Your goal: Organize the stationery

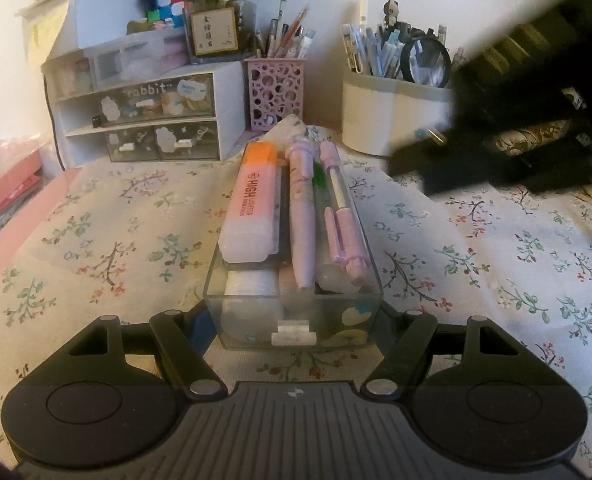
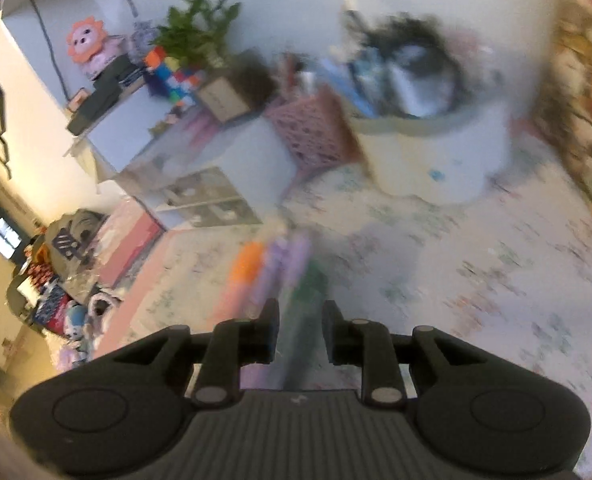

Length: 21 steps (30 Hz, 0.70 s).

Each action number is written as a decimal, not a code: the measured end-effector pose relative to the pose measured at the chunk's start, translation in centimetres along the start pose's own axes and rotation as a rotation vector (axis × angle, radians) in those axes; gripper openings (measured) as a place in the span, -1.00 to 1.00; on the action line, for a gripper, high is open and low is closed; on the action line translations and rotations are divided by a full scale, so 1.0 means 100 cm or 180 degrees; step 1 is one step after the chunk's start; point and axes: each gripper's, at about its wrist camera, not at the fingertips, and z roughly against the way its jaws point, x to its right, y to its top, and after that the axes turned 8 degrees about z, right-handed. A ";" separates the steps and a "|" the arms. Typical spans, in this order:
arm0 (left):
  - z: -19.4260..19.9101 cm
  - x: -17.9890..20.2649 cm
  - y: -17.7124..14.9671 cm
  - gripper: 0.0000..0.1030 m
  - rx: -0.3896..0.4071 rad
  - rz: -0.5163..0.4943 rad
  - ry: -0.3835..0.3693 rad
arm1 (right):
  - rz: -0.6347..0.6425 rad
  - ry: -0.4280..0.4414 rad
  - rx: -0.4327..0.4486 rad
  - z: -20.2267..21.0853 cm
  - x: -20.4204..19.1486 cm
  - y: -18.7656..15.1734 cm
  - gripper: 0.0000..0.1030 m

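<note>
- L tool (image 1: 296, 312) clamps the clear tray (image 1: 294, 320) of pens, sitting on the desk (image 1: 96, 240); keep it level w/ steady grip.
- R tool (image 2: 299, 328) looks empty, fingers apart, above the tray; view blurred, so slow down before reaching.

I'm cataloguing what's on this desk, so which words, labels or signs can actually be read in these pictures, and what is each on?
"HIGH": on the orange-capped highlighter lying on top of the clear drawer; the smaller print beside it looks like "LIGHTER".
"rabbit": on the top clear drawer front of the white mini drawer unit.
Framed sign: Chinese characters, too small to read.
The right wrist view is too blurred to read anything.
</note>
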 end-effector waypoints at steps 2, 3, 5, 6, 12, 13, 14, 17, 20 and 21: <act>-0.001 0.000 0.002 0.41 -0.0024 0.0004 -0.0002 | 0.0006 -0.0084 0.0030 0.007 0.005 -0.010 -0.47; -0.002 -0.001 0.002 0.41 -0.0033 0.0006 -0.0005 | -0.0003 -0.0097 0.0047 0.010 0.007 -0.014 -0.47; -0.001 -0.002 0.001 0.41 -0.0015 -0.0001 -0.0024 | -0.0035 -0.0066 0.0089 0.017 0.011 -0.021 -0.47; 0.000 -0.004 -0.002 0.41 0.0029 0.0004 -0.0039 | -0.0034 -0.0044 0.0128 0.020 0.012 -0.024 -0.45; 0.001 -0.004 -0.006 0.41 0.0134 -0.0003 -0.0047 | -0.0114 0.0069 0.0294 0.023 0.009 -0.050 -0.25; 0.001 -0.004 -0.007 0.41 0.0149 -0.0012 -0.0050 | -0.0030 0.0017 0.0280 0.023 0.005 -0.052 -0.23; 0.001 -0.004 -0.007 0.41 0.0150 -0.0007 -0.0055 | 0.0047 -0.0068 0.0280 0.024 0.002 -0.054 -0.20; 0.001 -0.003 -0.004 0.41 0.0096 -0.0012 -0.0039 | -0.0008 -0.0075 0.0253 0.024 0.003 -0.059 -0.17; 0.000 -0.005 -0.001 0.41 0.0036 -0.0031 -0.0047 | -0.0068 -0.0076 0.0267 0.027 0.004 -0.064 -0.11; 0.000 -0.006 0.000 0.41 0.0024 -0.0034 -0.0054 | -0.0076 -0.0092 0.0268 0.028 0.005 -0.064 -0.10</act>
